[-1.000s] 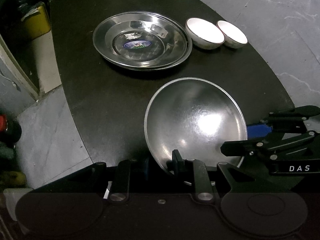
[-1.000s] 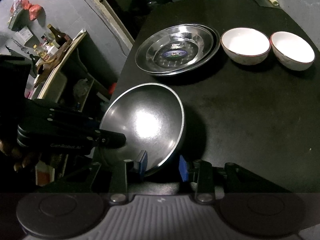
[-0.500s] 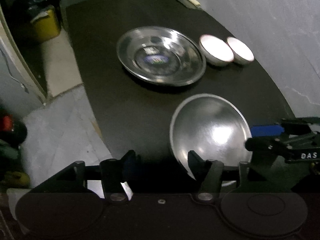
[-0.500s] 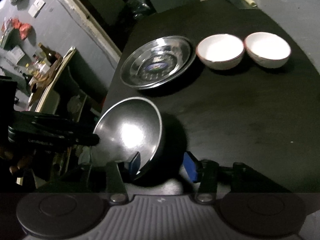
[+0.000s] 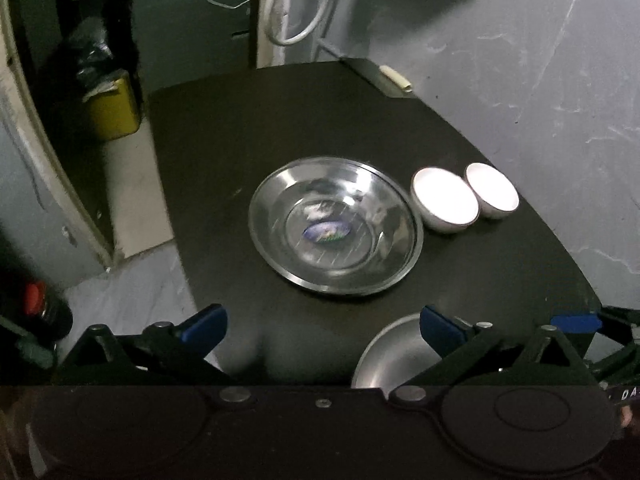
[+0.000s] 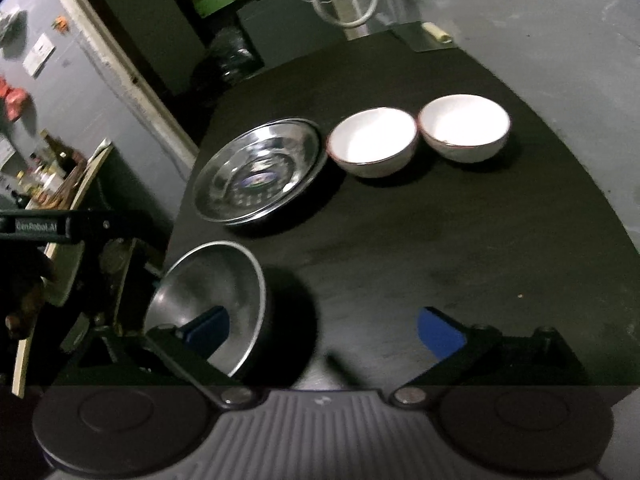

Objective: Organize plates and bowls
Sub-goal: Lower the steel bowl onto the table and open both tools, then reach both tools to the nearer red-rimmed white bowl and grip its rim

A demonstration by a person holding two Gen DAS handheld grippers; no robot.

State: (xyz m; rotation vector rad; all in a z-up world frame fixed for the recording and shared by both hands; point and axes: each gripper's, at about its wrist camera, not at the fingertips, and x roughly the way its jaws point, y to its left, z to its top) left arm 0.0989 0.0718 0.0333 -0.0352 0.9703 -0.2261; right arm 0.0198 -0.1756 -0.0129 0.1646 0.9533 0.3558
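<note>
A steel bowl (image 6: pixel 212 284) sits on the near left of the black table (image 6: pixel 440 240); it also shows in the left wrist view (image 5: pixel 396 356), partly hidden by my right finger. Stacked steel plates (image 5: pixel 335 224) lie mid-table, also in the right wrist view (image 6: pixel 258 176). Two white bowls (image 5: pixel 445 200) (image 5: pixel 491 190) stand side by side to their right, also seen in the right wrist view (image 6: pixel 372 142) (image 6: pixel 464 126). My left gripper (image 5: pixel 322 326) is open and empty, pulled back above the table. My right gripper (image 6: pixel 324 330) is open and empty, its left finger over the steel bowl.
A yellow bin (image 5: pixel 114 108) stands on the floor beyond the table's left edge. A small dark block with a pale roll (image 5: pixel 394 78) lies at the table's far corner. A shelf with bottles (image 6: pixel 52 176) stands left of the table.
Both grippers opened wide and let go of the steel bowl, then drew back and up. The bowl now rests on the table.
</note>
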